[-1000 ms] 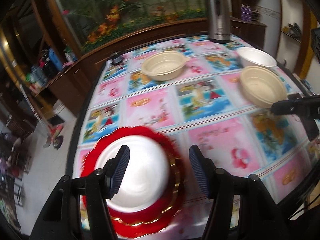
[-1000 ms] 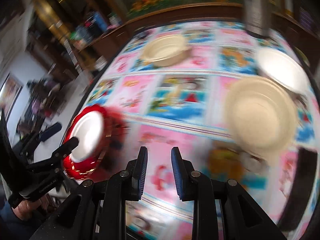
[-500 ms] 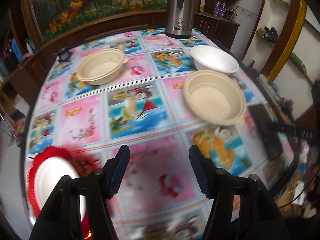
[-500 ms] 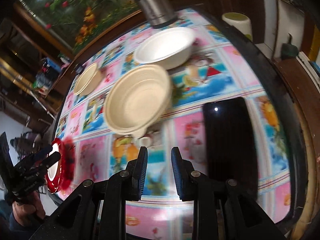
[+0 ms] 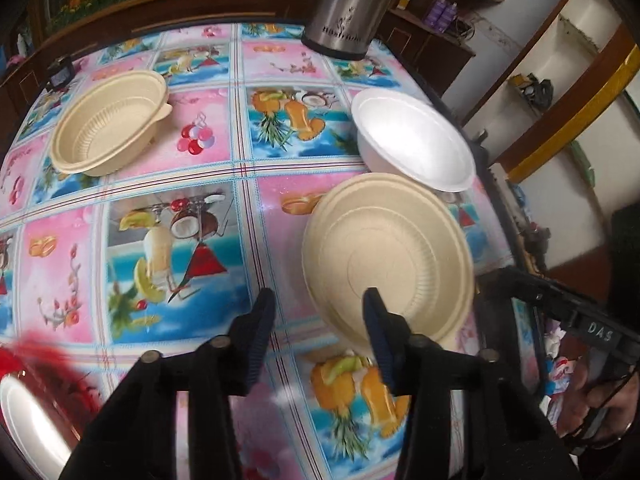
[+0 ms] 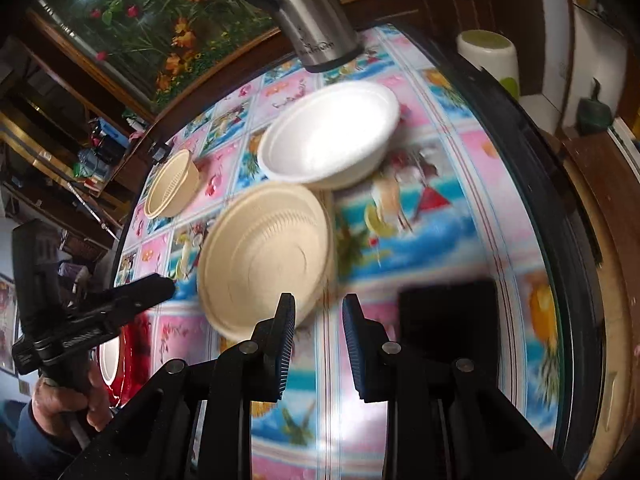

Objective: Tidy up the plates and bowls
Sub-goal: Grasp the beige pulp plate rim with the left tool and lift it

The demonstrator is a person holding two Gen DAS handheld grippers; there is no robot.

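Observation:
A large beige bowl (image 5: 386, 254) sits near the table's right side, with a white foam bowl (image 5: 412, 144) just behind it. A second beige bowl (image 5: 108, 122) stands at the far left. A red plate with a white foam plate on it (image 5: 28, 412) lies at the near left edge. My left gripper (image 5: 318, 312) is open and empty, its right finger over the large beige bowl's near rim. My right gripper (image 6: 318, 320) is open and empty, just right of that bowl's (image 6: 266, 254) near rim. The white bowl (image 6: 330, 134) and far beige bowl (image 6: 172, 184) show beyond.
A steel thermos (image 5: 346, 4) stands at the table's back edge. A black flat object (image 6: 448, 320) lies on the patterned tablecloth (image 5: 200, 240) right of my right gripper. Wooden cabinets and shelves surround the table.
Both grippers have moved toward the large beige bowl, which now looks closer. The left gripper swung right, away from the red plate. Both stay open.

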